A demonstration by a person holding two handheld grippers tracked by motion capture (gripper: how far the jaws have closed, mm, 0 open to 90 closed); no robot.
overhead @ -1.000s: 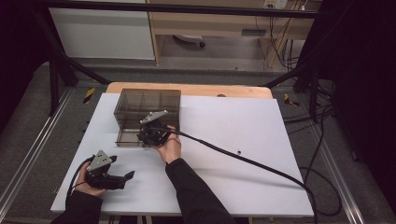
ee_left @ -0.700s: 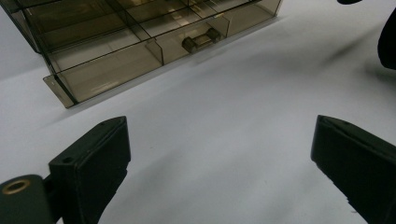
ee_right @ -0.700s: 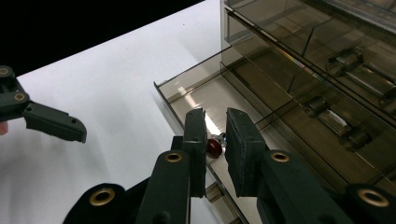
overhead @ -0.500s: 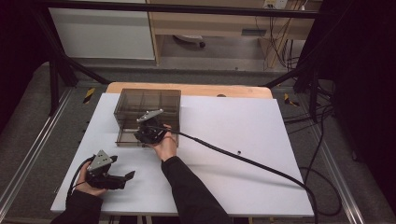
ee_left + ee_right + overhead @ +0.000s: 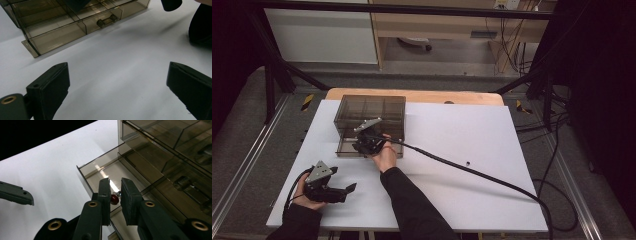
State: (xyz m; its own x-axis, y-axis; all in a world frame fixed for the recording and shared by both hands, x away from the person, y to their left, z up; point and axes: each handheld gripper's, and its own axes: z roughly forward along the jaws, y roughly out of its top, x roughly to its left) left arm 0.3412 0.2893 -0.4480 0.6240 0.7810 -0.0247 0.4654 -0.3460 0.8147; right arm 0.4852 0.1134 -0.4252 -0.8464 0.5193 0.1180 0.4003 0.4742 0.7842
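A smoky see-through drawer cabinet [image 5: 369,111] stands at the back left of the white table [image 5: 452,150]. Its lower left drawer [image 5: 346,148] is pulled out. My right gripper [image 5: 361,147] hovers over that open drawer [image 5: 105,173]. In the right gripper view the right gripper [image 5: 115,183] is shut on a small red piece [image 5: 114,199] with a shiny end. My left gripper [image 5: 350,188] rests near the table's front left with its jaws wide apart. In the left gripper view nothing lies between the jaws of the left gripper [image 5: 117,68], and the cabinet [image 5: 50,22] stands ahead.
A thick black cable [image 5: 472,172] trails from my right gripper across the table to the right front edge. Another closed drawer has a small bar handle [image 5: 107,20]. Dark frame posts and floor rails surround the table.
My right gripper has shifted a little to the left and lower, over the open drawer, still with the red piece. The left hand has stayed where it was.
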